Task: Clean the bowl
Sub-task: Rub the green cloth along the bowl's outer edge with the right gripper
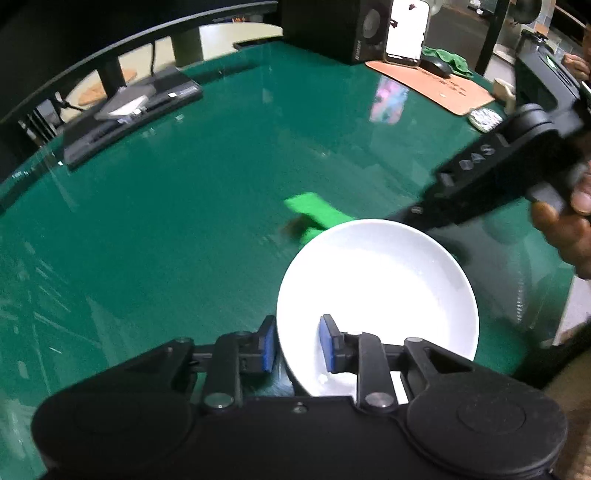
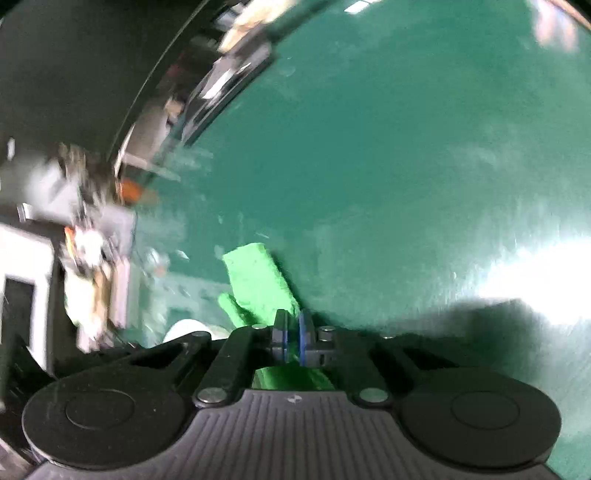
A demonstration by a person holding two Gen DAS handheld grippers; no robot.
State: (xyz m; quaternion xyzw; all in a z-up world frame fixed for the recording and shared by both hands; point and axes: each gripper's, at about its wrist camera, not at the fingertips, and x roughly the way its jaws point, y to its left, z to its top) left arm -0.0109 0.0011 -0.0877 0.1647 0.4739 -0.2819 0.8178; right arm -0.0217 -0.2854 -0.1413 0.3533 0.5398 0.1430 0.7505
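The bowl (image 1: 376,306) sits on the green table (image 1: 184,221), near your edge and right of centre in the left wrist view. It's white and shallow with a glossy inside that looks clean from here, apart from one small speck near the rim by your pads.

Handling, my read: it's glazed ceramic or similar, so rigid, slick, chippable and moderately heavy. Grip the rim wall only, one pad inside and one outside. Don't over-squeeze; a smooth rim can squirt out sideways.

That's how your left gripper (image 1: 297,343) has it. The jaws are narrow and straddle the near rim, outer pad against the outside wall, inner pad (image 1: 327,341) in the basin. It looks clamped, though I can't confirm how firm the contact is.

Your right gripper (image 2: 291,339) is pinched nearly closed on the green cloth (image 2: 258,280). The cloth is soft and floppy, bunched between the pads with the free end trailing forward. In the left view it hangs just beyond the far rim of the bowl, not inside. The right view is motion-blurred, so detail there is poor.

Keep the bowl pinned flat while you wipe, because side load from the cloth will try to spin it.

Further out there's a mouse pad (image 1: 436,86), a phone (image 1: 406,31) and a speaker (image 1: 354,29) at the far edge, well clear.
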